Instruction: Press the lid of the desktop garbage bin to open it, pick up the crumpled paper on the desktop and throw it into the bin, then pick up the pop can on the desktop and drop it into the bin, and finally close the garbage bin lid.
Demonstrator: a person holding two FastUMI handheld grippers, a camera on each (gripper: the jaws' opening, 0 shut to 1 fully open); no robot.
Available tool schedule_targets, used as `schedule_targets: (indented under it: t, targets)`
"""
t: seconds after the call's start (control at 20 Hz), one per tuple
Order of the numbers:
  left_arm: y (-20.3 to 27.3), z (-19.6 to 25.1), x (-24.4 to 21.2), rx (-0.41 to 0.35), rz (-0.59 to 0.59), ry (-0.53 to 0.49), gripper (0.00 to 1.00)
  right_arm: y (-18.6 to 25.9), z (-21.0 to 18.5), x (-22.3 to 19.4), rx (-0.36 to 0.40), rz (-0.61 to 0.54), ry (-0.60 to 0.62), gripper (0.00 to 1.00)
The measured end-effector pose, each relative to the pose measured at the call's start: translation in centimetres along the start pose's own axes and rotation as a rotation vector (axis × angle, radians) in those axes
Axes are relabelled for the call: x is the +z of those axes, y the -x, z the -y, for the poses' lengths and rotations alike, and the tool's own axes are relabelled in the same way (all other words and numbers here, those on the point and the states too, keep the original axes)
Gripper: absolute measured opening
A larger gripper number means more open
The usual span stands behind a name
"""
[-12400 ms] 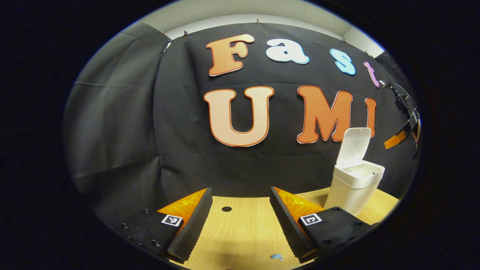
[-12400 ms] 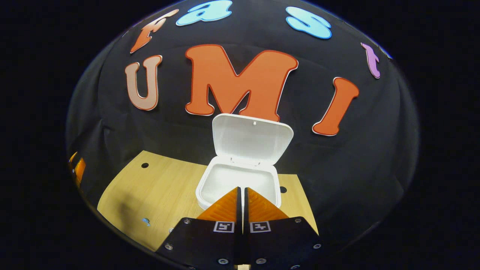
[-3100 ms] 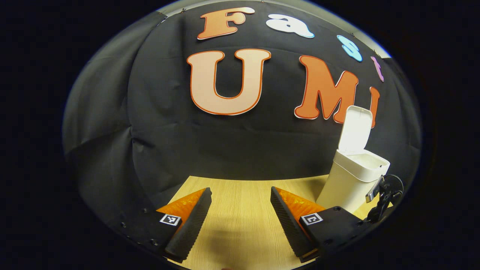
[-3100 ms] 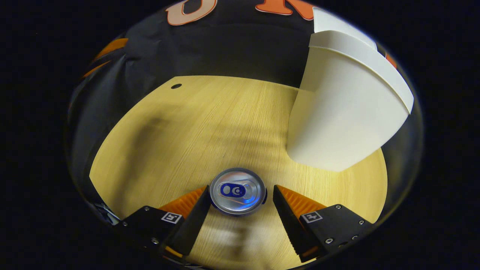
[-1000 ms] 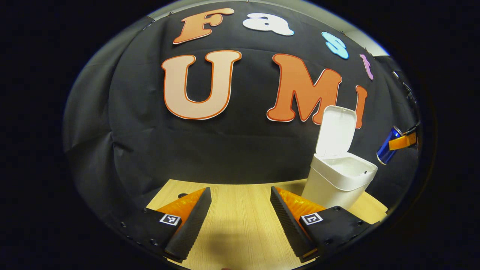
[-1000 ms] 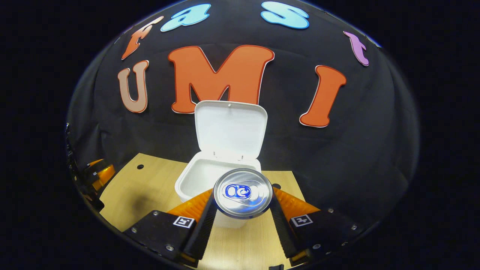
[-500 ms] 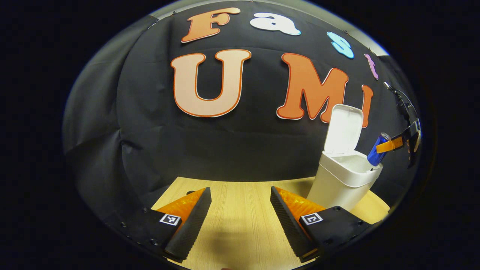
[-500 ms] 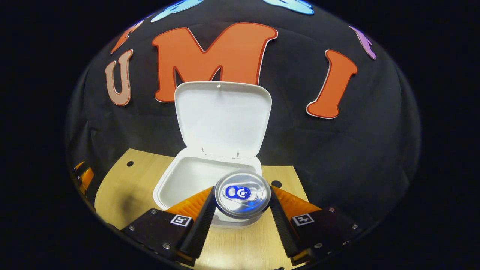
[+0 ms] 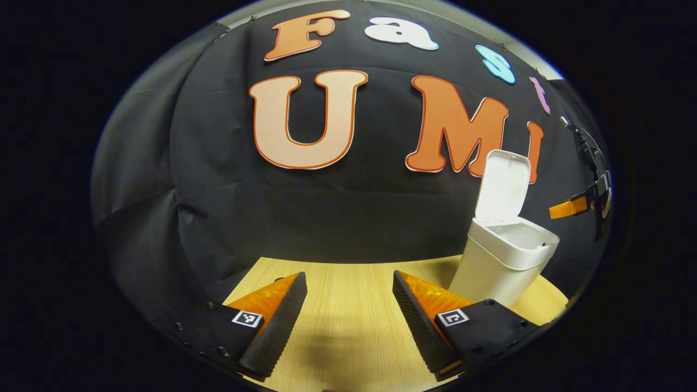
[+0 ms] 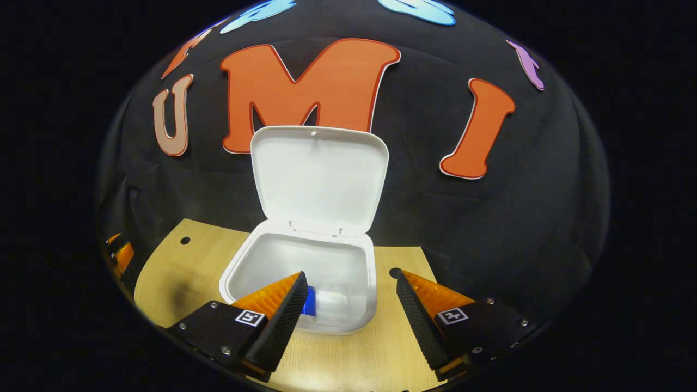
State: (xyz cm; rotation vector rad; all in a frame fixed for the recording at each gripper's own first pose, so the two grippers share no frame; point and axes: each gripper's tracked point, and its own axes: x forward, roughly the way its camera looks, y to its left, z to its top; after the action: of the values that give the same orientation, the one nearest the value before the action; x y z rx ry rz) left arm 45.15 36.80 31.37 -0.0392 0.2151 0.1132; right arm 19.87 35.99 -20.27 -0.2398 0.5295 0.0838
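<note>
A: Where is the pop can (image 10: pixel 310 301)?
B: Down inside the bin (image 10: pixel 348 326), lid (image 10: pixel 318 179) up at 12 o'clock.
A: And the grippers?
B: Right gripper (image 10: pixel 348 310) spread wide above it; left gripper (image 9: pixel 348 316) spread over the surface (image 9: pixel 348 337).

The bin (image 10: pixel 305 283) and its raised lid (image 10: pixel 318 179) look like smooth, matt white plastic. The table (image 9: pixel 348 305) shows pale wood grain with a soft sheen, and the can (image 10: pixel 309 300) inside the bin looks glossy blue.
</note>
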Motion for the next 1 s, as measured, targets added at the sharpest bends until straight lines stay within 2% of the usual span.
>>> schedule_targets:
  t: [0.1,0.2,0.35,0.45,0.6,0.85,1.0]
  targets:
    - [0.0,0.2,0.2,-0.008,0.0,-0.003,1.0,0.5,0.4,0.1,-0.007,-0.013,-0.008,0.99]
    - [-0.1,0.4,0.2,-0.013,0.005,-0.009,1.0,1.1,0.2,0.7,0.02,-0.02,-0.048,0.99]
    - [-0.1,0.4,0.6,-0.014,0.011,-0.016,1.0,1.5,1.1,2.5,-0.009,-0.008,-0.055,0.99]
    - [-0.1,0.4,0.7,-0.017,0.014,-0.013,1.0,2.3,1.1,3.9,0.0,-0.007,-0.075,0.99]
    - [-0.1,0.2,0.6,-0.016,0.014,-0.012,1.0,3.3,1.1,7.2,0.018,-0.001,-0.079,0.99]
    - [-0.1,-0.1,0.5,-0.013,0.013,-0.008,1.0,3.8,1.7,13.9,0.007,0.008,-0.004,0.99]
    - [0.0,-0.6,0.4,-0.004,0.012,-0.003,1.0,3.4,0.6,16.8,0.034,-0.014,0.009,0.99]
